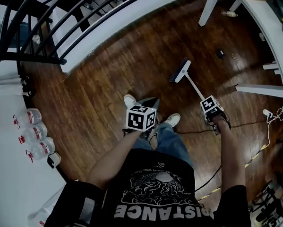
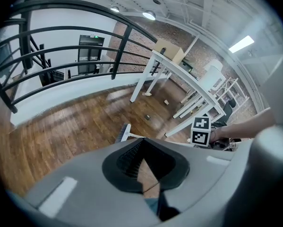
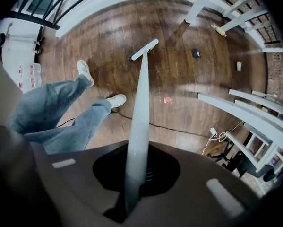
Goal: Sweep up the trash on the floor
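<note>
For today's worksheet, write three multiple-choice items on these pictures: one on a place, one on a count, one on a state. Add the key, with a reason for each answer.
1. Where is the broom head?
A. On the white table
B. On the wooden floor, ahead of the person's shoes
C. Hung on the black railing

2. How many plastic bottles lie in a row at the left of the head view?
A. Two
B. Three
C. Five

3. What is the state of the right gripper?
A. Open and empty
B. Shut on a bottle
C. Shut on the broom handle

Key:
1. B, since the broom head sits on the wooden floor, beyond the shoes.
2. B, since three bottles lie side by side there.
3. C, since the right gripper has the broom handle running out from between its jaws.
</note>
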The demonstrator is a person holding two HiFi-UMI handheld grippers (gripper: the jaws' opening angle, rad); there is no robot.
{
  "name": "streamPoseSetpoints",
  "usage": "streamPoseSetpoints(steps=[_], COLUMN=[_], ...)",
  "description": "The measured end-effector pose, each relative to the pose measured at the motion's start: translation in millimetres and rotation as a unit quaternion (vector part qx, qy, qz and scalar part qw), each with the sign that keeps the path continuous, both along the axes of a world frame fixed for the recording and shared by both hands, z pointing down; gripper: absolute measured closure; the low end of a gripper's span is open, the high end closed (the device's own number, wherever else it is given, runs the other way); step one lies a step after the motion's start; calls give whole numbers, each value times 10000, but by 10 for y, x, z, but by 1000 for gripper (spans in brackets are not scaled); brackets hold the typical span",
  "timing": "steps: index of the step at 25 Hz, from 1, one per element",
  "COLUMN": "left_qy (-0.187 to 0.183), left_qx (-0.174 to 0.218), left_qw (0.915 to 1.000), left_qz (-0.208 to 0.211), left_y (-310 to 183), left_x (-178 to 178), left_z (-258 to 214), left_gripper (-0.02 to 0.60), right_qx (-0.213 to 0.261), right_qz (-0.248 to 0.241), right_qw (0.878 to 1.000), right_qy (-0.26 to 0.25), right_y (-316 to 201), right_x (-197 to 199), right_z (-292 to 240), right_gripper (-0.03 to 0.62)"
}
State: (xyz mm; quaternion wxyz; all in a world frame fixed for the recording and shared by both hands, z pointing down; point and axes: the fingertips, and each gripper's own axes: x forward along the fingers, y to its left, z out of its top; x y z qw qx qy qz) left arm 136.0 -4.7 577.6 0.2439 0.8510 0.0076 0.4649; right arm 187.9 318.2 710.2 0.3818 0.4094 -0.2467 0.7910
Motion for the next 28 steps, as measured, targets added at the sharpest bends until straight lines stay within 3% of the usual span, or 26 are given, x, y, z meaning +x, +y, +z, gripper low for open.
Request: streamPoseSetpoints(steps=[7,14,23,28], left_qy=[91,188,263,176], left_qx=[77,116,28,-113], left_qw=[9993,9949,9827,9761], left_qz=[355,983,1831,2164], left_y=[273,742,1283,1414], left_x=[199,574,1172,1524], left_z=[-123,-263,-308,-218], left_gripper=[575,575,575,575], right_qx=[624,1266,1609,1751], right_qz=[955,2346,3923,4737], right_qw=[9933,9636,9056,8629], right_qy=[-206,-202,104,185], right_y=[50,125,41,-144], right_x=[-300,-546,-192,296], right_z=[-132,-240,-245,-203], right_gripper=[594,594,594,594])
